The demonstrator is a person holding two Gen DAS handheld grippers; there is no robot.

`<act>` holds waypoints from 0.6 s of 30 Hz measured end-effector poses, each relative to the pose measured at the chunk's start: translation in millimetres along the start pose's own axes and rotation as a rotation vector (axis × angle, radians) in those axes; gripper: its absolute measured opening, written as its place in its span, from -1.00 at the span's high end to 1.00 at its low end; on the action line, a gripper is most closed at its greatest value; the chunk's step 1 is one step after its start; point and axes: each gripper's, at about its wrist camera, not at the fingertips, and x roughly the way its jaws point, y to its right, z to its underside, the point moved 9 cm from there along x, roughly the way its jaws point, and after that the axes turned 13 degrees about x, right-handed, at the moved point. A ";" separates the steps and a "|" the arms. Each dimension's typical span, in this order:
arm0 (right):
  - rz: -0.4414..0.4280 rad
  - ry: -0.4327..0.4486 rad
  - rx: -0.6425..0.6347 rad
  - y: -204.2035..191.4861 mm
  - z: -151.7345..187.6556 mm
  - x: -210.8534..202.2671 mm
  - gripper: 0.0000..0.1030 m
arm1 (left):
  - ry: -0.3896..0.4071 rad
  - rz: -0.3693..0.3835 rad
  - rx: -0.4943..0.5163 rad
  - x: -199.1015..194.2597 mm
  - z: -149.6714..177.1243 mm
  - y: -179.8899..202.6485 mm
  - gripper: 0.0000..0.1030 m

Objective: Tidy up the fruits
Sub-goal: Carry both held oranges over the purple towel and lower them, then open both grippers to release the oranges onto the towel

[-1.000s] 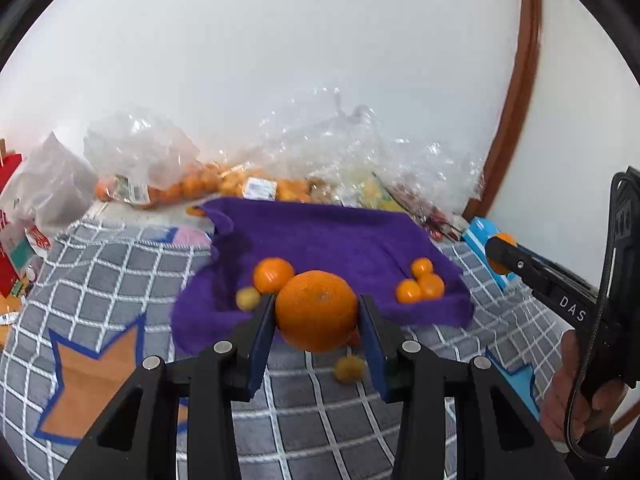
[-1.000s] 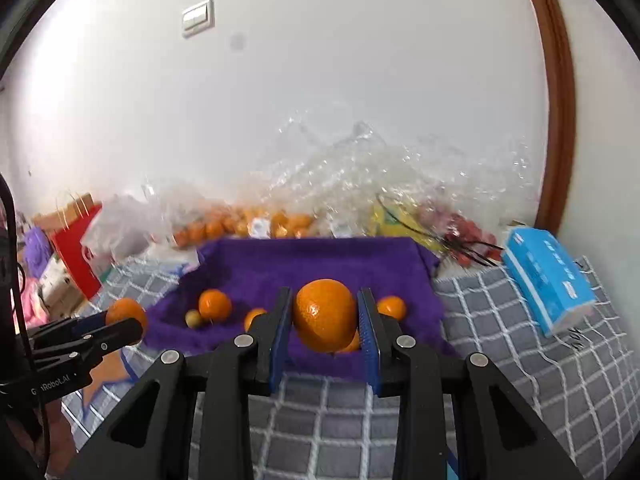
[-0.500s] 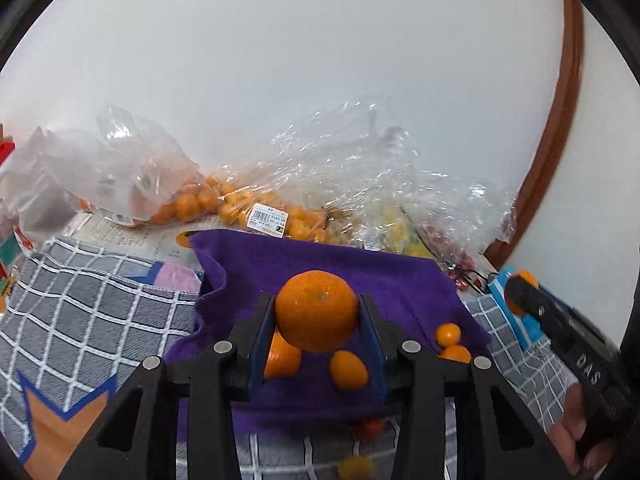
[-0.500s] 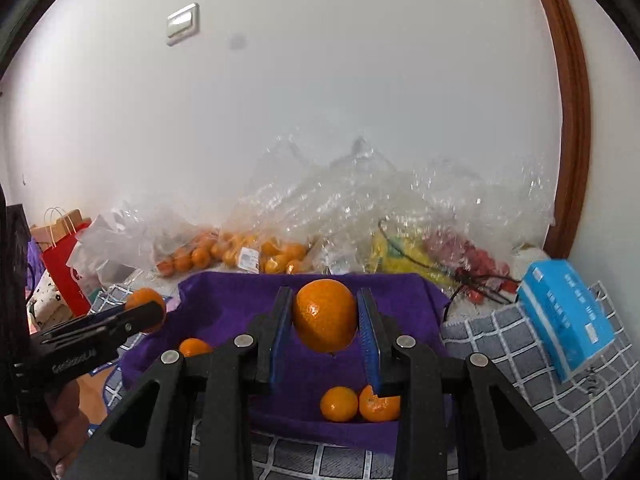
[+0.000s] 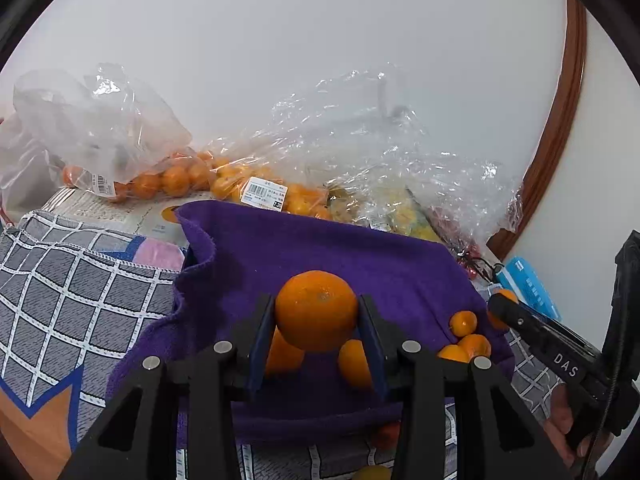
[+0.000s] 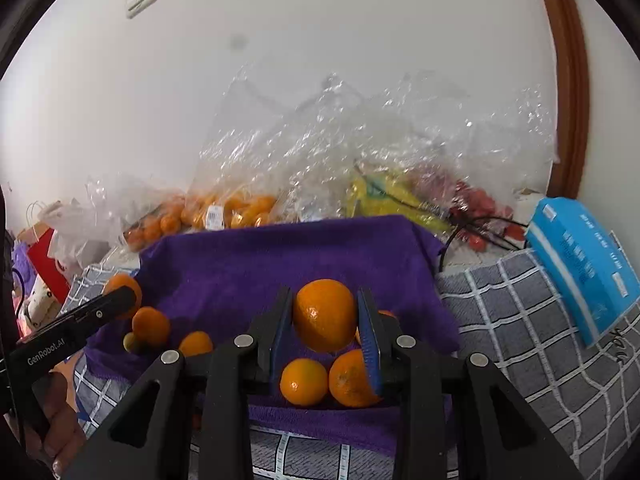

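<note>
My left gripper is shut on a large orange, held just above the purple towel. Small oranges lie on the towel under it, and a few more sit at the towel's right edge. My right gripper is shut on another orange over the same purple towel, with two oranges lying right below it. The right gripper's tip shows at the right of the left wrist view. At the left of the right wrist view, the left gripper's tip appears with its orange.
Clear plastic bags of oranges, yellow fruit and red fruit are heaped against the white wall behind the towel. A blue tissue pack lies on the grey checked cloth at right. A red paper bag stands far left.
Both grippers have moved forward and down over the purple towel, each still holding its orange. The loose oranges on the towel now lie close under the fingers.
</note>
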 end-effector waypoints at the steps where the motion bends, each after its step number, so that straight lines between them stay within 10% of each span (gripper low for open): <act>1: -0.007 -0.005 -0.001 -1.1 2.0 2.3 0.38 | 0.001 0.003 0.001 0.7 0.8 0.9 0.23; 18: 0.008 -0.041 0.005 0.5 20.5 28.0 0.38 | -0.028 0.005 0.035 12.8 11.1 8.5 0.23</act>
